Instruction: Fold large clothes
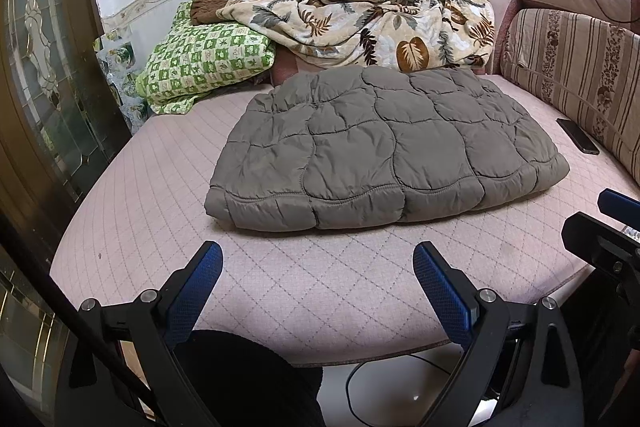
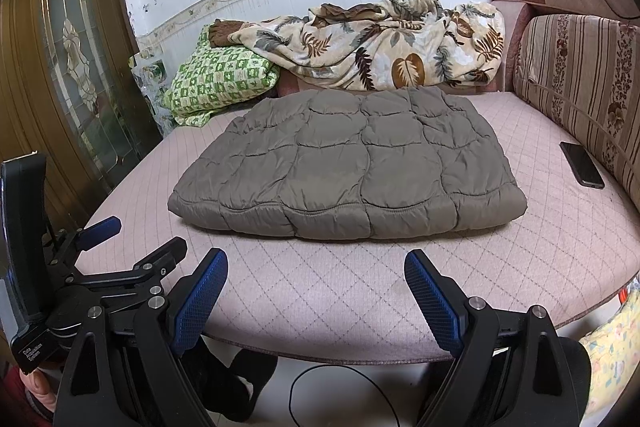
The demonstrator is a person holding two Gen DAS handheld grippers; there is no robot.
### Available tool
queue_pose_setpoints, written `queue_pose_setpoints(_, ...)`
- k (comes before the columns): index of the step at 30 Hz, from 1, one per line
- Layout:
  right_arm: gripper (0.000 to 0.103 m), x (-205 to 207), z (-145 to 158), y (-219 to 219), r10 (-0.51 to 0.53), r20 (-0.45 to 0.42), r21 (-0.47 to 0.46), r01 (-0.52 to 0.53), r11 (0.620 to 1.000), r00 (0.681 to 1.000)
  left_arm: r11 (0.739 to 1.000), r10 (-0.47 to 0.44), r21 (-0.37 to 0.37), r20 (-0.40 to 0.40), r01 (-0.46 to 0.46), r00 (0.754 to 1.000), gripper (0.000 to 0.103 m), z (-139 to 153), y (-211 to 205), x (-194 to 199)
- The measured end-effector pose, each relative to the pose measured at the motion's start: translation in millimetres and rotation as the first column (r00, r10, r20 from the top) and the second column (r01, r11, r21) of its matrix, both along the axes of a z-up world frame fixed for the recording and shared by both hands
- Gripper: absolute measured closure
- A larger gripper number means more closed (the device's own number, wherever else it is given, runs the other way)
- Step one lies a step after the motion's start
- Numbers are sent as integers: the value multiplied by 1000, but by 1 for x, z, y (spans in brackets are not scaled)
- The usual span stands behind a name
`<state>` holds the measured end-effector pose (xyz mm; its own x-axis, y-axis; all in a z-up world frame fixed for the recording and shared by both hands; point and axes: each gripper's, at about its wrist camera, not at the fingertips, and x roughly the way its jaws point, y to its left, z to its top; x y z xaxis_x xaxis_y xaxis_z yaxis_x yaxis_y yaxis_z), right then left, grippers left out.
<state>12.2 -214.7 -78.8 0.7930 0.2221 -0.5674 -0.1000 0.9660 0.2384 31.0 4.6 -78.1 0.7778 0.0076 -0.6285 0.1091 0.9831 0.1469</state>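
A grey quilted puffer garment (image 1: 384,147) lies folded into a flat rectangle in the middle of the pink quilted sofa seat (image 1: 280,287); it also shows in the right wrist view (image 2: 348,167). My left gripper (image 1: 318,263) is open and empty, held back over the seat's front edge, short of the garment. My right gripper (image 2: 316,271) is open and empty too, at the same distance from the garment. The left gripper (image 2: 140,239) shows at the left of the right wrist view, and the right gripper's fingers (image 1: 616,203) show at the right edge of the left wrist view.
A leaf-print blanket (image 1: 380,23) and a green checked bundle (image 1: 204,63) are heaped at the back of the seat. A black phone (image 1: 578,135) lies by the striped back cushion (image 1: 572,75) on the right. A wooden glass door (image 1: 44,67) stands left. A cable (image 2: 340,395) lies on the floor.
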Motion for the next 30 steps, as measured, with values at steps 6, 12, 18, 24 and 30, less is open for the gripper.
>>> queue_pose_setpoints(6, 10, 0, -1, 0, 0, -2, 0, 0, 1000, 1000, 1000, -2, 0, 0, 2, 1000, 7, 0, -1, 0)
queue_pose_setpoints(12, 10, 0, -1, 0, 0, -1, -1, 0, 1000, 1000, 1000, -1, -1, -1, 1, 1000, 7, 0, -1, 0)
queue_pose_setpoints(18, 10, 0, -3, 0, 1, -4, -2, -1, 1000, 1000, 1000, -5, -1, -1, 5, 1000, 7, 0, 0, -1)
queue_pose_setpoints(24, 10, 0, -4, 0, -2, -6, -2, 2, 1000, 1000, 1000, -7, -1, -1, 7, 1000, 7, -1, -1, -2)
queue_pose_setpoints(30, 10, 0, -4, 0, 1, -5, -5, -1, 1000, 1000, 1000, -7, -1, -1, 7, 1000, 7, -1, -2, -2)
